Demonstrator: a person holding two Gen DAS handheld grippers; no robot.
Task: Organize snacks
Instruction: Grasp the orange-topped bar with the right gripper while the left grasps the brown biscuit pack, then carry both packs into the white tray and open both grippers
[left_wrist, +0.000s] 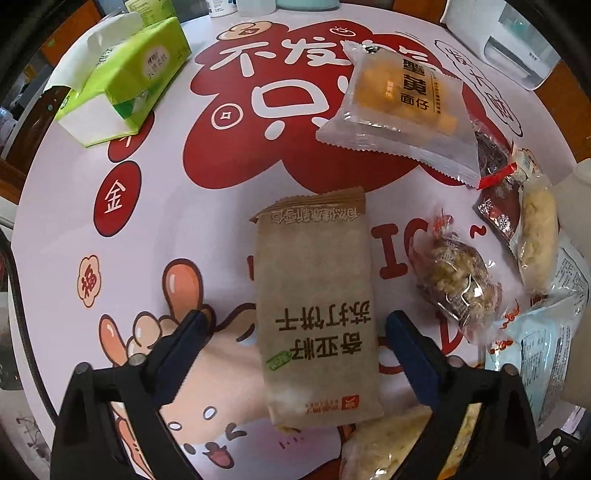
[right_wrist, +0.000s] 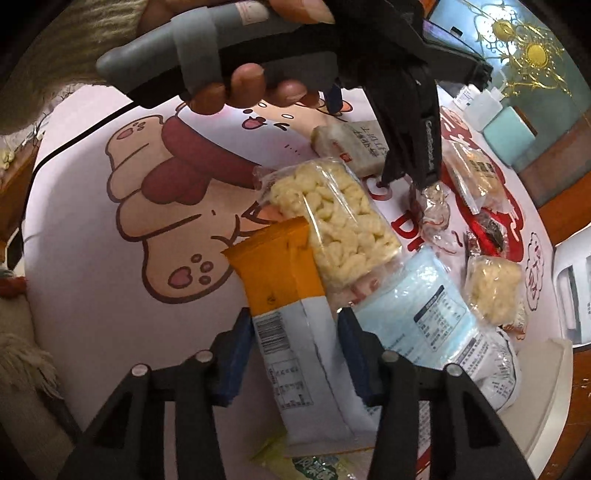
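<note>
The left fingers (left_wrist: 295, 328) are standing open astride a brown cracker packet (left_wrist: 317, 314) lying flat mid-desk, pads clear of its sides. The right fingers (right_wrist: 293, 325) are straddling an orange-and-white snack packet (right_wrist: 291, 321); whether the pads are pressing it cannot be told. A clear bag of pale puffs (right_wrist: 332, 221) is overlapping that packet on the cartoon-printed desk (left_wrist: 147, 236).

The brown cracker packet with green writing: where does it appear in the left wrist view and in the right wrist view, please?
Left wrist view: the brown cracker packet lies at centre, lengthwise between the left claw's open fingers.
Right wrist view: only one end of it shows, upper middle, behind the left claw.
Shared landmark: the clear bag of pale puffed snacks, just beyond the packet's near end.
</note>
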